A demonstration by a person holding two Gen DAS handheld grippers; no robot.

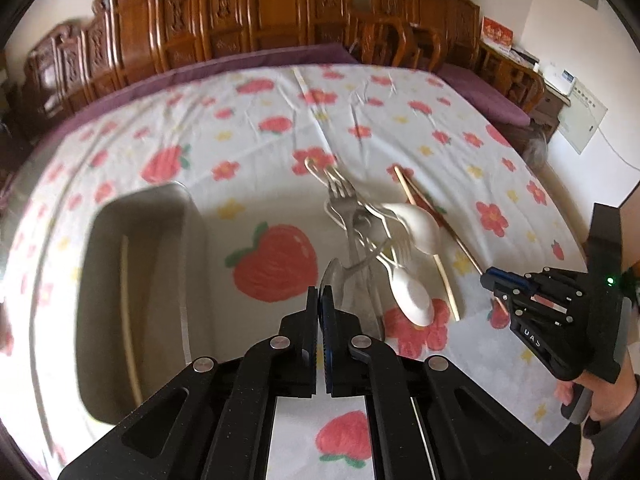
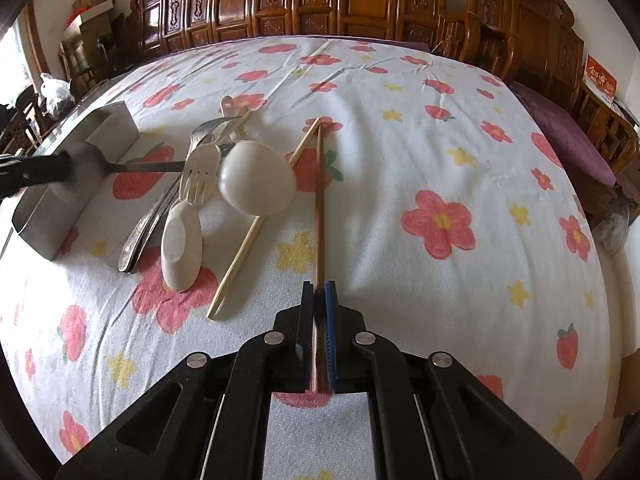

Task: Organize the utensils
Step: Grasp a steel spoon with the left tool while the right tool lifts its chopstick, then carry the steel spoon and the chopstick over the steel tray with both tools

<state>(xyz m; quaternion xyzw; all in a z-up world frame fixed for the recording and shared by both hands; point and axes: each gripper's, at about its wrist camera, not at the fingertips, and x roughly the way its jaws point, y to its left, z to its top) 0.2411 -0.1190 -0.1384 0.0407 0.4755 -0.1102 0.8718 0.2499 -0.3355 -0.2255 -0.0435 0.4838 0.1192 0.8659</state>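
My left gripper is shut on a metal spoon at its bowl end, above the edge of the utensil pile. The right wrist view shows that gripper at far left, the spoon's handle sticking out level towards the pile. My right gripper is shut on a dark brown chopstick that runs away across the cloth; in the left wrist view it is at the right. The pile holds two white ceramic spoons, forks and a pale chopstick.
A rectangular metal container stands left of the pile with a pale chopstick lying inside. A flower-and-strawberry cloth covers the table. Carved wooden chairs line the far side. A person's hand holds the right gripper.
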